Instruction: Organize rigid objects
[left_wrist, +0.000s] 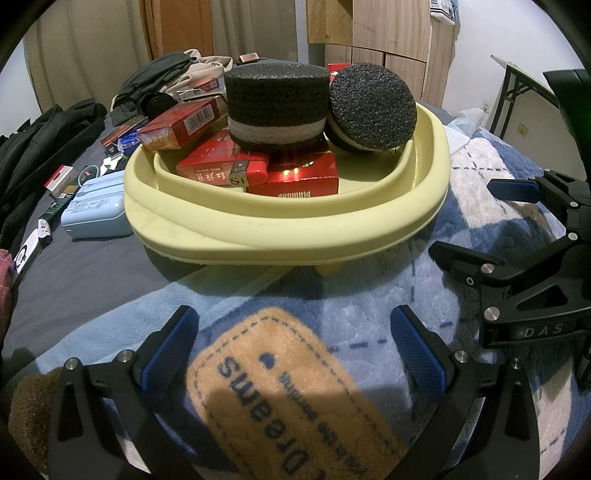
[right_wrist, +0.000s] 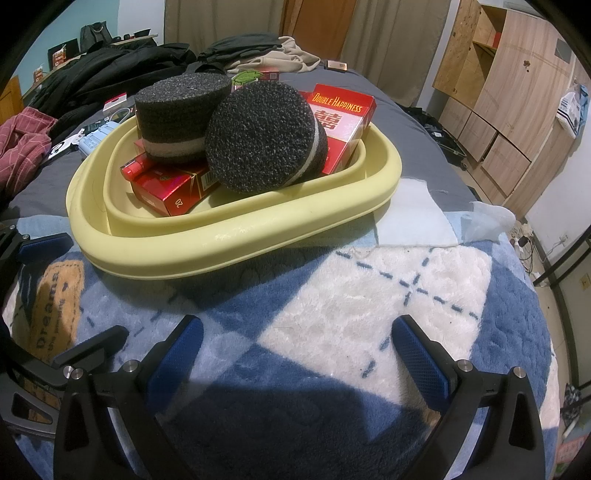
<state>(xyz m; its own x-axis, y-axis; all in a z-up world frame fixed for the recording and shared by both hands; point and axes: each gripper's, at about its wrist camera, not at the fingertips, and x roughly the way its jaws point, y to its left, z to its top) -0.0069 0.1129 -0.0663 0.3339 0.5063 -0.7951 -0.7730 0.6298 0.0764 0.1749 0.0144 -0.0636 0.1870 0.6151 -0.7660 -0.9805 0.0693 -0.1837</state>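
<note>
A pale yellow basin (left_wrist: 280, 236) (right_wrist: 229, 240) stands on a blue and white plush blanket (right_wrist: 369, 314). It holds several red cigarette boxes (left_wrist: 295, 177) (right_wrist: 173, 192) and two black foam discs with a white band: one upright (left_wrist: 275, 99) (right_wrist: 177, 110), one leaning on its edge (left_wrist: 373, 103) (right_wrist: 262, 140). A red "Double Happiness" box (right_wrist: 343, 122) stands at the back. My left gripper (left_wrist: 295, 354) is open and empty, in front of the basin. My right gripper (right_wrist: 295, 358) is open and empty, also in front; it shows in the left wrist view (left_wrist: 480, 221).
A light blue case (left_wrist: 96, 210), small boxes and packets (left_wrist: 55, 181) lie on the grey sheet left of the basin. Dark clothes (right_wrist: 110, 62) are piled behind. Wooden cabinets (right_wrist: 498, 92) stand to the right. A white cloth (right_wrist: 410, 214) lies right of the basin.
</note>
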